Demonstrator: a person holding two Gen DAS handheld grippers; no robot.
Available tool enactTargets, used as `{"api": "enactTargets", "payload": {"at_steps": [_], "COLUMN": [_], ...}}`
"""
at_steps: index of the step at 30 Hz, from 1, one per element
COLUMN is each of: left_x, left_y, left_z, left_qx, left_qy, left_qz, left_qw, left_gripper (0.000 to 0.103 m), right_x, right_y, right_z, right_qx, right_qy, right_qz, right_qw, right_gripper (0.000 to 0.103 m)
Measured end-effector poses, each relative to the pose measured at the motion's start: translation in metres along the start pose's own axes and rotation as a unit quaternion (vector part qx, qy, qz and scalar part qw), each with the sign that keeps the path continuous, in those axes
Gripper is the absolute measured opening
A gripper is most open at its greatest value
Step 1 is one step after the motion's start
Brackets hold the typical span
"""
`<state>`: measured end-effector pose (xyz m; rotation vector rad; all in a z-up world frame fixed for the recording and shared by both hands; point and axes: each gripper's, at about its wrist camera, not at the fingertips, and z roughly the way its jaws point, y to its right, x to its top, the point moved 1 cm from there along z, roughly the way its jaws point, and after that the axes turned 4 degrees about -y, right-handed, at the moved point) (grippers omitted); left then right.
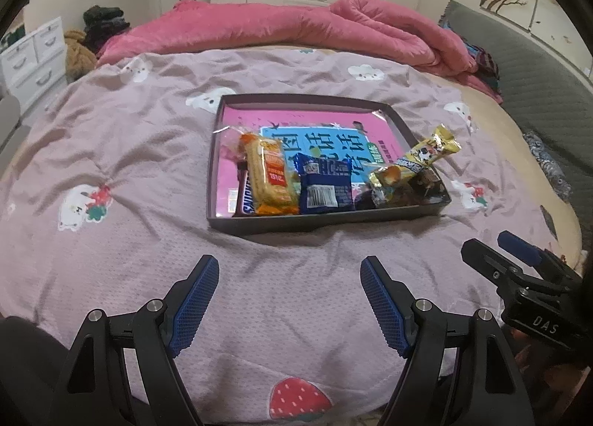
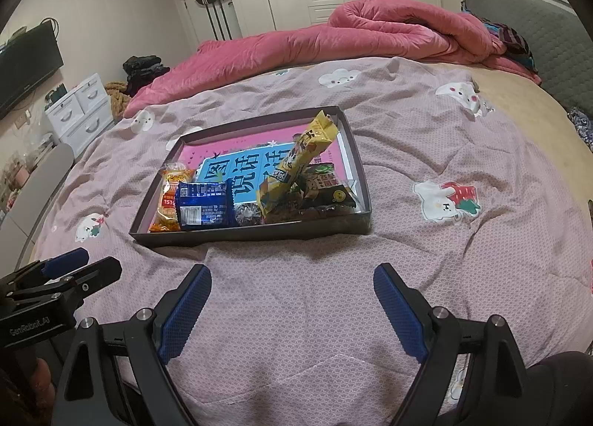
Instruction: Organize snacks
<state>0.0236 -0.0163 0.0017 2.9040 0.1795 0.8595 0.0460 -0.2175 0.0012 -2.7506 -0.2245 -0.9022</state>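
Bedroom, pink-grey quilt (image 1: 148, 166) spread over bed, rumpled pink blanket (image 1: 296, 29) behind. Dark tray (image 1: 333, 220) sits on quilt ahead of me, snacks along its near edge: orange biscuit pack (image 1: 268, 174), blue packet (image 1: 324, 185), yellow wrapper (image 1: 426, 155) tilted over right rim. My left gripper (image 1: 289, 300) jaws wide apart, nothing between. My right gripper (image 2: 292, 311) likewise spread, empty. Both hover over bare quilt, short of tray.

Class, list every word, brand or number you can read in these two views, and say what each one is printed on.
"DAS": on the right claw body.
"GenRobot_AI", faint: on the left claw body.
"图说话", partly covered: on the pink sheet in the tray.
"151", cut off: on the orange biscuit pack.
Blue packet print: too small to read.
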Motion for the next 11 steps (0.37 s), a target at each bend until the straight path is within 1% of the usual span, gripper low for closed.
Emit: {"api": "enactTargets", "payload": {"at_steps": [5,9,11], "left_x": [0.006,0.017,0.024], "left_y": [-0.011,-0.038,-0.057], "left_z": [0.002,0.007,0.01], "left_qx": [0.0,0.01,0.017], "left_qy": [0.003,0.01,0.017], "left_qz": [-0.011,-0.041,-0.058], "left_qw": [0.9999,0.9991,0.998], "left_gripper": [0.08,0.08,0.08], "right_x": [0.001,0.007,0.015], "right_y": [0.007,0.022,0.036], "right_z": [0.004,0.013,0.014], "right_qx": [-0.003,-0.013,-0.021], "right_qy": [-0.003,-0.009,0.002], "right_qz": [0.013,0.032,0.048], "right_qw": [1.0,0.999,0.999], "right_gripper": [0.094,0.095,0.096]}}
